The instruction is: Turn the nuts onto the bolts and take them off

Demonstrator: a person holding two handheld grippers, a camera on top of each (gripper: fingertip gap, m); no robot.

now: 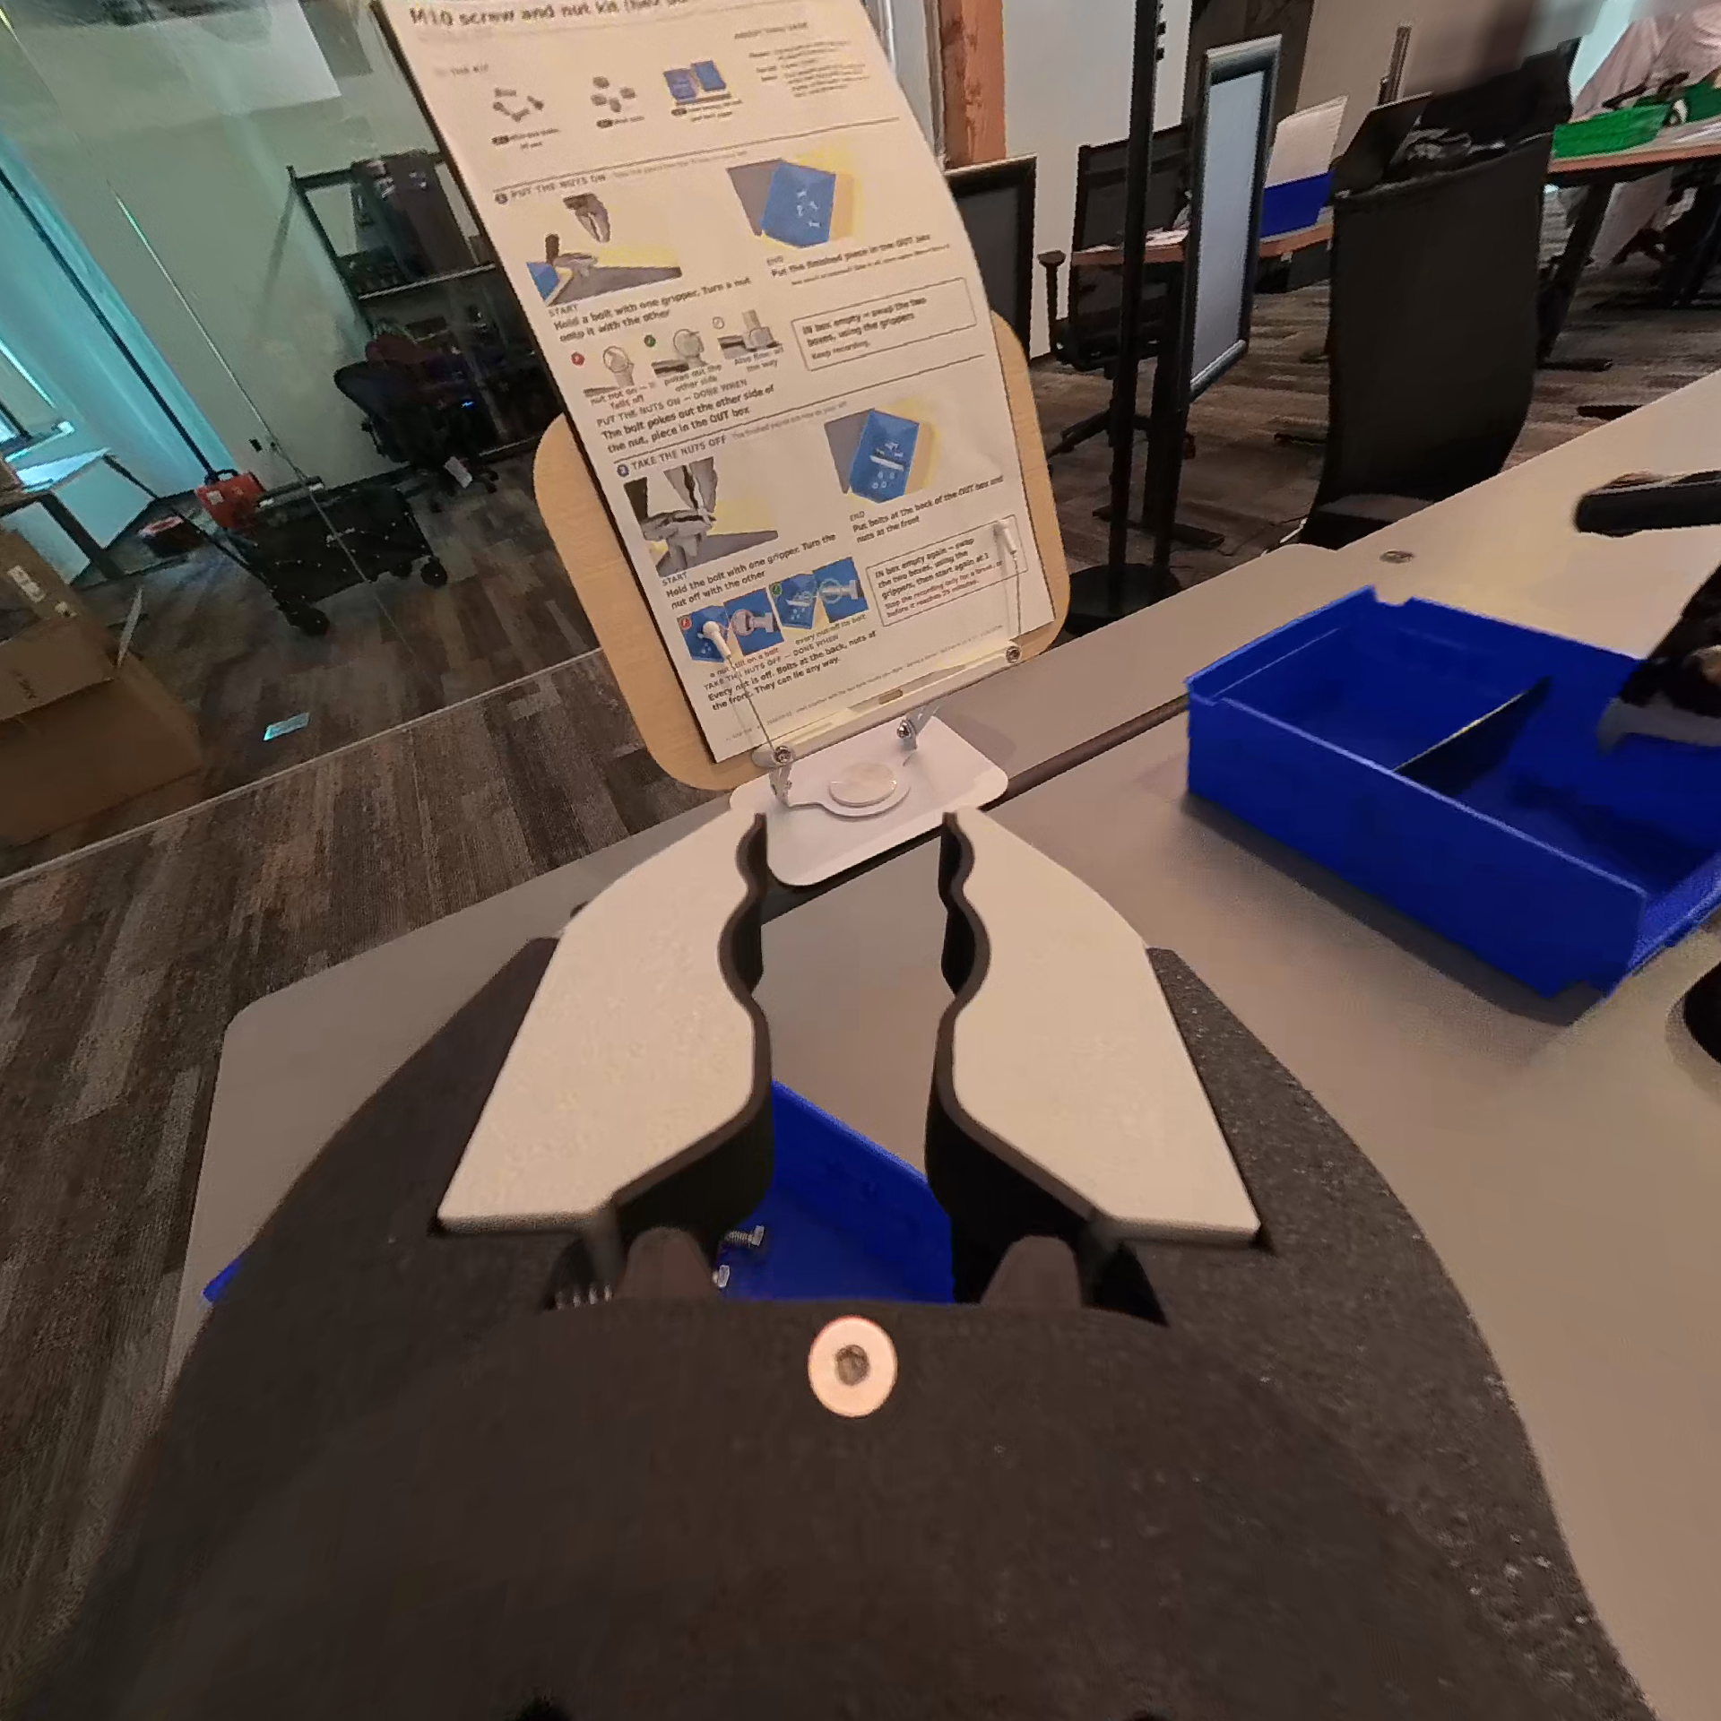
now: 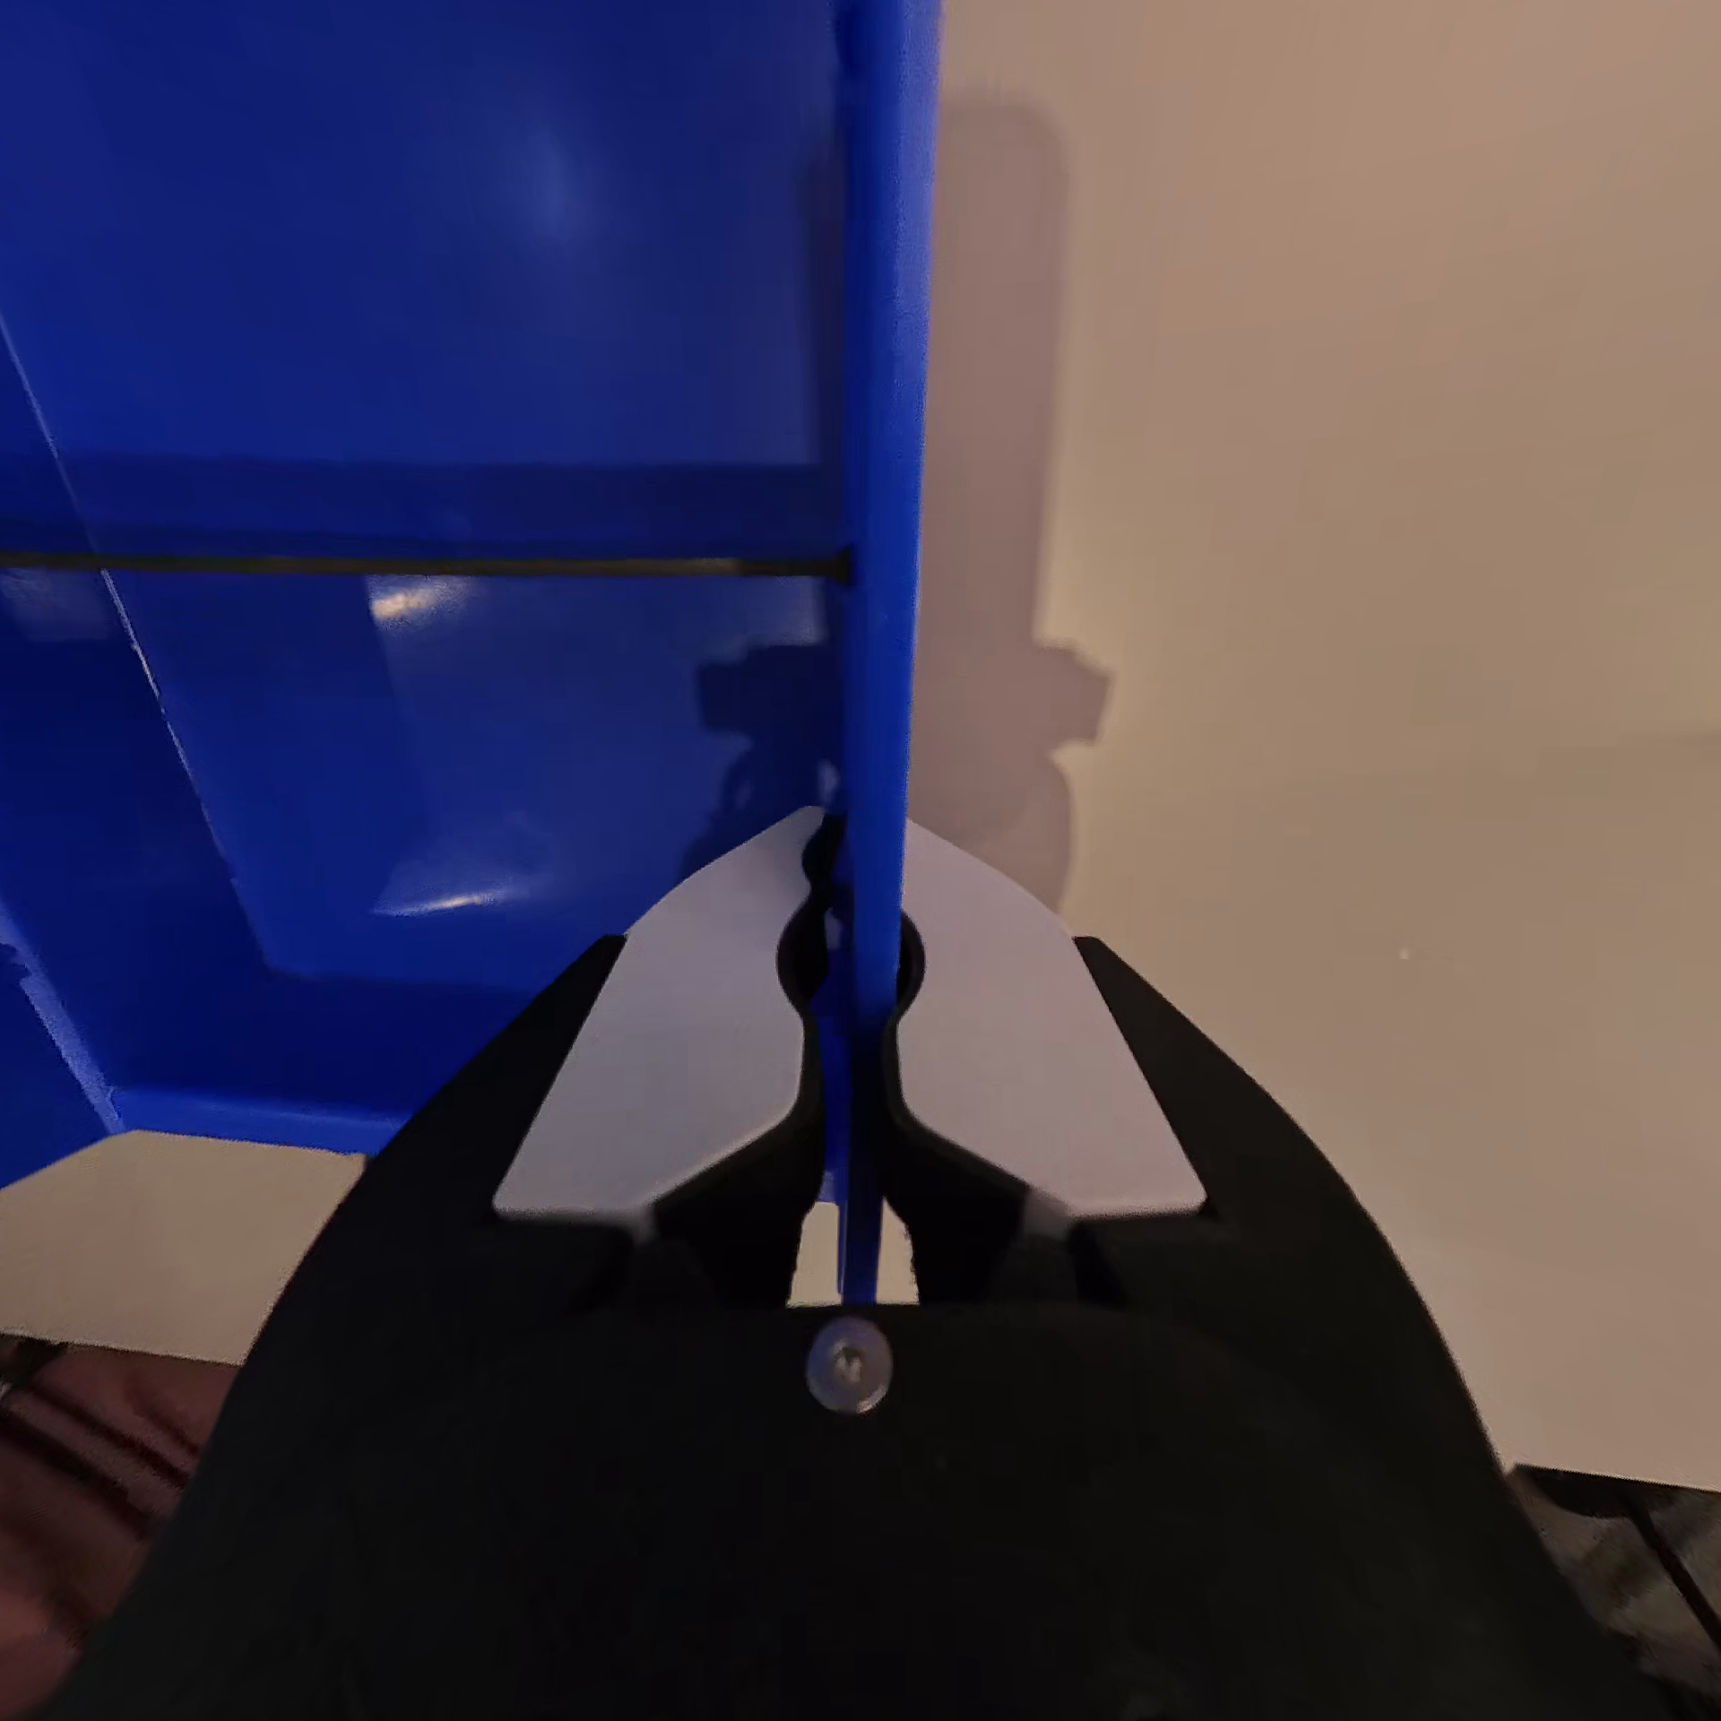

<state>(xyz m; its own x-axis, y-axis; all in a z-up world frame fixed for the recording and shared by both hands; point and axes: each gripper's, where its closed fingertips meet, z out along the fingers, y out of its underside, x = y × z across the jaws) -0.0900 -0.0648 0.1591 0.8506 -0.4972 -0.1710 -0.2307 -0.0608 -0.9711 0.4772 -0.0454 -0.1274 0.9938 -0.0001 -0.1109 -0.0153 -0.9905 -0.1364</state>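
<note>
Instruction sheet on wooden stand at grey table edge; cardboard box, office chairs behind.

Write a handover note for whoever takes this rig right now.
Left gripper: open, empty, hovering above the near bin.
Right gripper: shut on the side wall of the far bin, one finger inside, one outside.
Far bin: on the table, black divider across it; the parts in view hold nothing.
Near bin: mostly hidden under the left gripper; at least one bolt shows inside.
Done: cannot tell whether any nut has been turned; the right gripper appears to be moving the far bin.
Left: place the bin, release it, then go on with nuts and bolts.
</note>
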